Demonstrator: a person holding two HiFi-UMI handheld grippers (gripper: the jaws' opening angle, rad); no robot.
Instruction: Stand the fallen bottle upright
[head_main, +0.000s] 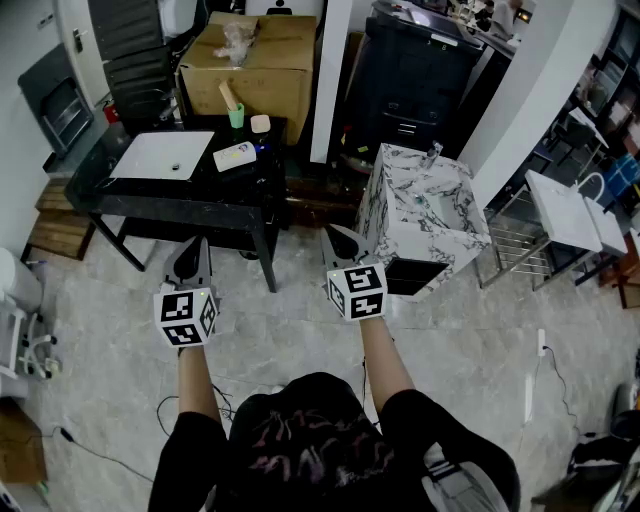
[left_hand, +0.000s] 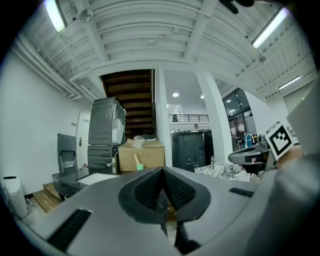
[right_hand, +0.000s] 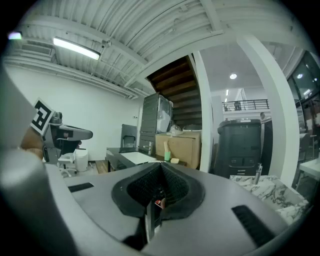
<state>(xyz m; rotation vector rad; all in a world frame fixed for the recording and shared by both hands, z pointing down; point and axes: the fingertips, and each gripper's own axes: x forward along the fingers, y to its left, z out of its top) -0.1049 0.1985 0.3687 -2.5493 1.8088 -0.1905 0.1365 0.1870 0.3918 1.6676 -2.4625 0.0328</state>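
The fallen bottle (head_main: 235, 156), white with a printed label, lies on its side on the black table (head_main: 150, 195), right of a white board (head_main: 165, 155). Both grippers hover over the floor on my side of the table, well short of the bottle. My left gripper (head_main: 198, 246) points toward the table's front edge, its jaws together with nothing between them (left_hand: 162, 171). My right gripper (head_main: 332, 232) sits off the table's right end, between it and the marble cabinet, also shut and empty (right_hand: 161, 166). Neither gripper view shows the bottle.
A green cup (head_main: 236, 116) with a stick and a small beige cup (head_main: 260, 124) stand behind the bottle. A cardboard box (head_main: 262, 60) is behind the table. A marble-patterned cabinet (head_main: 425, 215) with a small bottle (head_main: 432, 155) stands to the right, a black bin (head_main: 420, 70) beyond.
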